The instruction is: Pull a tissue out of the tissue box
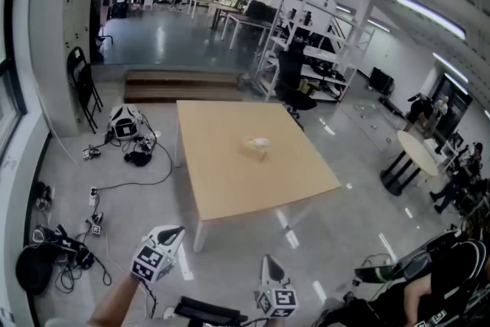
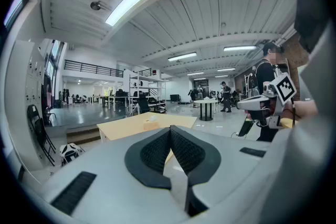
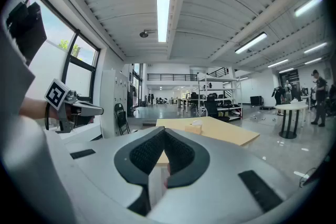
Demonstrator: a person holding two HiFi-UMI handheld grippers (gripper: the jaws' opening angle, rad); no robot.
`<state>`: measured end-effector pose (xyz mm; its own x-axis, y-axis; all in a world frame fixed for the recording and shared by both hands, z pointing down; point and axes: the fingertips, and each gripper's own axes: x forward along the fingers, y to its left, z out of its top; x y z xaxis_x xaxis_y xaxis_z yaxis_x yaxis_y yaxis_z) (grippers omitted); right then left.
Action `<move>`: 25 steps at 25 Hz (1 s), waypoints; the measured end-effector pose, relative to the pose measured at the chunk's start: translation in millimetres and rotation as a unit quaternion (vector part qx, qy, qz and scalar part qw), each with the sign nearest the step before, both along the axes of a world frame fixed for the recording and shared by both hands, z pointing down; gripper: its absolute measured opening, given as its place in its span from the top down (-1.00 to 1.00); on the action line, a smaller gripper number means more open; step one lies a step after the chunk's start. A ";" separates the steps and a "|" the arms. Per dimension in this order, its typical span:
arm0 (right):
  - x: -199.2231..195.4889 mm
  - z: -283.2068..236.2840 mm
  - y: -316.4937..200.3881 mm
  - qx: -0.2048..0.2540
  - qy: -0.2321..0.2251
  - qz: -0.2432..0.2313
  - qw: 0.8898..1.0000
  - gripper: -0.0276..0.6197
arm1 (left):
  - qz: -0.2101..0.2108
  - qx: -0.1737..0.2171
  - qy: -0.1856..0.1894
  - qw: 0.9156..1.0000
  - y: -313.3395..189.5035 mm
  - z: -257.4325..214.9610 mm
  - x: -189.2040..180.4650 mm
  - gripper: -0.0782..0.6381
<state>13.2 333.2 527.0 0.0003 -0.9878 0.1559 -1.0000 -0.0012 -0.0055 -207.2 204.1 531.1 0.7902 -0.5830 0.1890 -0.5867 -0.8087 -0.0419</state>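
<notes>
A small tan tissue box [image 1: 256,147] with a white tissue sticking up stands near the middle of the light wooden table [image 1: 222,180]. It also shows far off as the tissue box [image 2: 151,124] in the left gripper view and the tissue box [image 3: 195,127] in the right gripper view. Both grippers are well short of the table, low in the head view. My left gripper [image 1: 174,235] has its jaws pressed together with nothing between them. My right gripper [image 1: 269,266] is likewise shut and empty. The left gripper [image 2: 170,130] and right gripper [image 3: 164,131] each point toward the table.
Bags, cables and gear [image 1: 126,135] lie on the floor left of the table. A black folding chair [image 1: 83,84] stands by a white cabinet. Shelving racks [image 1: 306,50] stand behind, a round table [image 1: 417,153] to the right. People are at the right edge.
</notes>
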 end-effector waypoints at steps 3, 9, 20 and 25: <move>1.5 7.1 -2.0 -0.002 -0.003 -0.004 1.000 0.90 | 0.001 0.000 0.000 1.000 -0.8 3.7 1.3 0.76; 11.5 7.3 -3.9 0.004 -0.016 0.000 1.000 0.90 | 0.000 -0.004 -0.001 1.000 -3.2 6.5 8.3 0.76; 44.2 8.4 -11.9 -0.002 -0.009 0.003 1.000 0.89 | -0.003 -0.005 -0.006 1.000 -11.5 7.2 40.1 0.76; 63.8 16.2 -17.2 -0.006 -0.012 0.001 1.000 0.89 | -0.007 -0.007 -0.007 1.000 -14.3 10.9 55.7 0.76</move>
